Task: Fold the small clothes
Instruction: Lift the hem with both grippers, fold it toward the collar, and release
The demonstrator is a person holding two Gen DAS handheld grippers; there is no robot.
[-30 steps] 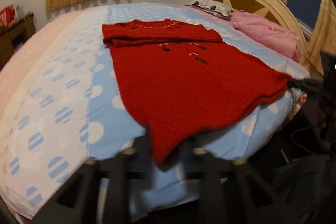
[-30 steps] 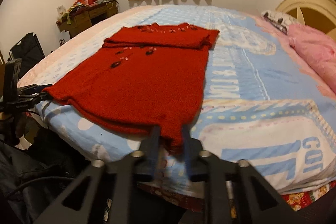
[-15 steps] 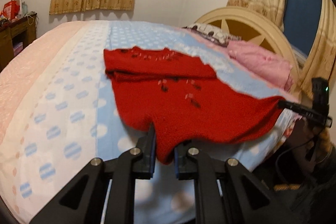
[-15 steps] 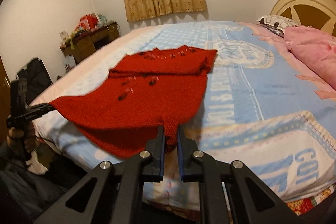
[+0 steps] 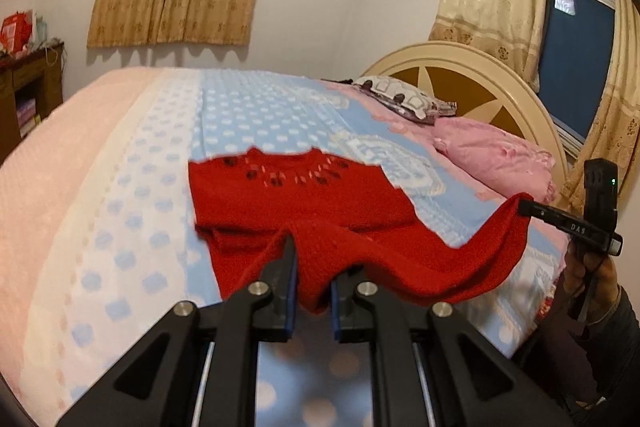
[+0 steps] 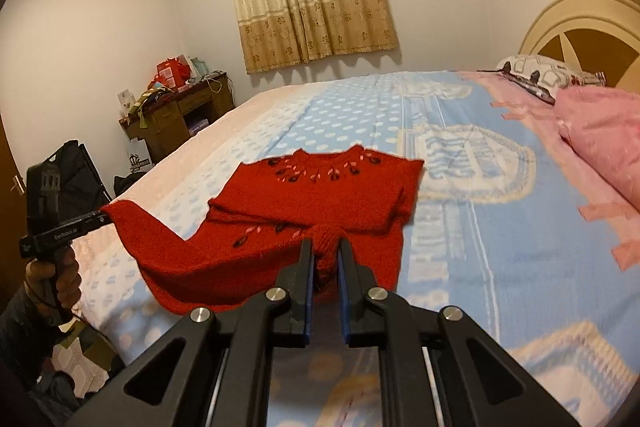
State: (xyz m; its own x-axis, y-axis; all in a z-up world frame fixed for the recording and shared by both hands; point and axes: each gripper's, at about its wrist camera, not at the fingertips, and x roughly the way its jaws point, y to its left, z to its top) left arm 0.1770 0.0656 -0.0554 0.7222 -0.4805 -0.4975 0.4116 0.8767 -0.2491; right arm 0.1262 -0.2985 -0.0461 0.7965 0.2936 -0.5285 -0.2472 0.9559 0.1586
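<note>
At the left of the right wrist view the left gripper [image 6: 105,217] pinches one hem corner of the red sweater [image 6: 320,203], which lies mid-frame on the blue bedspread [image 6: 500,259], while the right gripper [image 6: 325,255] clamps the other corner at lower centre.

A wide bed [image 5: 132,187] is seen, and it is covered by a sheet [image 6: 460,227] in pale pink, white and light blue, with dots and a printed picture. Behind it a rounded cream headboard [image 5: 480,79] is placed. On the sheet a red knitted sweater [image 5: 296,195] is laid; its upper part with the embroidered neck lies flat, while its lower hem is lifted off the bed at two corners. Near the headboard a pink pillow [image 5: 492,155] is laid on the sheet, and just behind it a patterned pillow [image 5: 404,99] is seen, probably white with dark marks.
</note>
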